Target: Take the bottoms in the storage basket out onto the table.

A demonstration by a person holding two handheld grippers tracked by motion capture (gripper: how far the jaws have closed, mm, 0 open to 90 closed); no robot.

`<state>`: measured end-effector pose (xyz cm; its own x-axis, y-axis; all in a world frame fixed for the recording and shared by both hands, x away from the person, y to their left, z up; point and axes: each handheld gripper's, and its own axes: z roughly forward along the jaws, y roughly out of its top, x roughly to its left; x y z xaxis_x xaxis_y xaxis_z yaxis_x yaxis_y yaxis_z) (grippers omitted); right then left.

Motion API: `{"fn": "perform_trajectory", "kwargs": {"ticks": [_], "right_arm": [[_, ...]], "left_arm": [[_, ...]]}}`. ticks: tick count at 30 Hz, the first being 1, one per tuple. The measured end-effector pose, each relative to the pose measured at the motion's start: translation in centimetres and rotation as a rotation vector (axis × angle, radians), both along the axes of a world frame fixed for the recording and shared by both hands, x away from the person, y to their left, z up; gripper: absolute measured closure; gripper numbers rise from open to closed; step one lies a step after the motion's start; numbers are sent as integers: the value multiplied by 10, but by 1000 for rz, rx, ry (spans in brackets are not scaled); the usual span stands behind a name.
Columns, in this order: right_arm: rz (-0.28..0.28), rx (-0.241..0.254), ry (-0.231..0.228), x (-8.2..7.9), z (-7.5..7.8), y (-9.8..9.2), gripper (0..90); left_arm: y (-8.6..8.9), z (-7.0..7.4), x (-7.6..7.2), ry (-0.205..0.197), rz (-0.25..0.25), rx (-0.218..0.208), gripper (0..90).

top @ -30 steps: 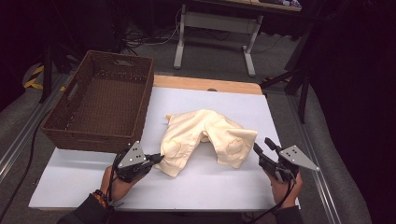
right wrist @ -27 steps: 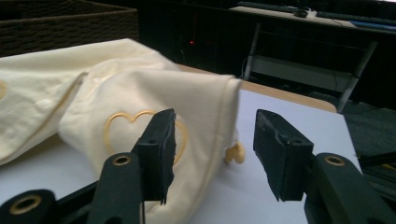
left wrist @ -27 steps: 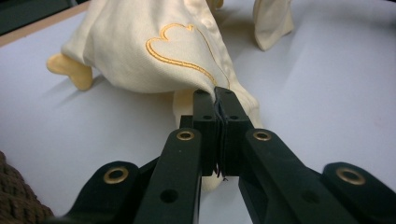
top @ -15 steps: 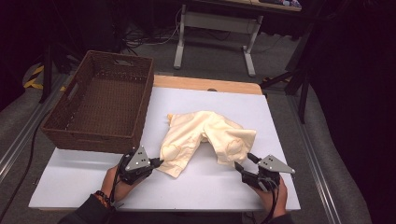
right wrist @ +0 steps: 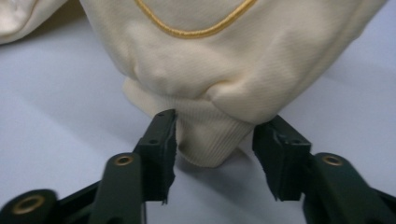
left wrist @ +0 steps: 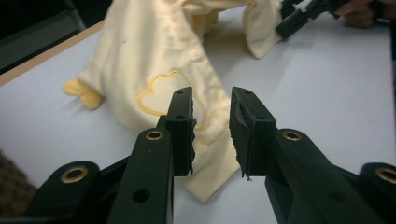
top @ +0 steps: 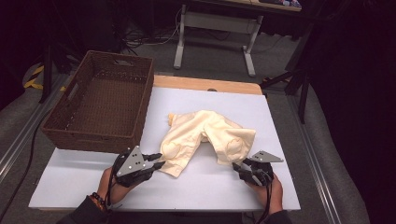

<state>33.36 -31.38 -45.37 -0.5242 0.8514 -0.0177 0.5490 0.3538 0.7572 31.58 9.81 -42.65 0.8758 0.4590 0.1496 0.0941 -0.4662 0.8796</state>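
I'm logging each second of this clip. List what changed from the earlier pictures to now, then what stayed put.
The right gripper moved inward along the table's near edge, up to the ribbed cuff of the cream baby trousers; its open fingers now flank that cuff without closing. The left gripper edged slightly toward the other leg's hem, also open. Nothing was gripped or released. The trousers, brown wicker basket and white table stayed put.

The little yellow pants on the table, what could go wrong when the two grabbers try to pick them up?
1. The right gripper is open around one ribbed cuff of the pants; it may pinch just the edge, and the cloth could slip out.
2. The left gripper is open at the other leg end, low over the table, so it might scrape the top or miss.
3. Grabbed unevenly, the pants could bunch.
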Motion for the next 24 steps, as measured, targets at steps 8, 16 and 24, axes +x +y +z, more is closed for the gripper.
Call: {"fn": "perform_trajectory", "kwargs": {"ticks": [8, 16, 24], "right_arm": [[0, -14, 24, 4, -1, 1, 678], [46, -14, 11, 1, 0, 1, 832], [114, 45, -4, -17, 12, -13, 834]], "left_arm": [[-17, -19, 9, 91, -39, 67, 579], [-29, -35, 20, 154, -67, 187, 591], [-37, -36, 23, 152, -53, 219, 715]]}}
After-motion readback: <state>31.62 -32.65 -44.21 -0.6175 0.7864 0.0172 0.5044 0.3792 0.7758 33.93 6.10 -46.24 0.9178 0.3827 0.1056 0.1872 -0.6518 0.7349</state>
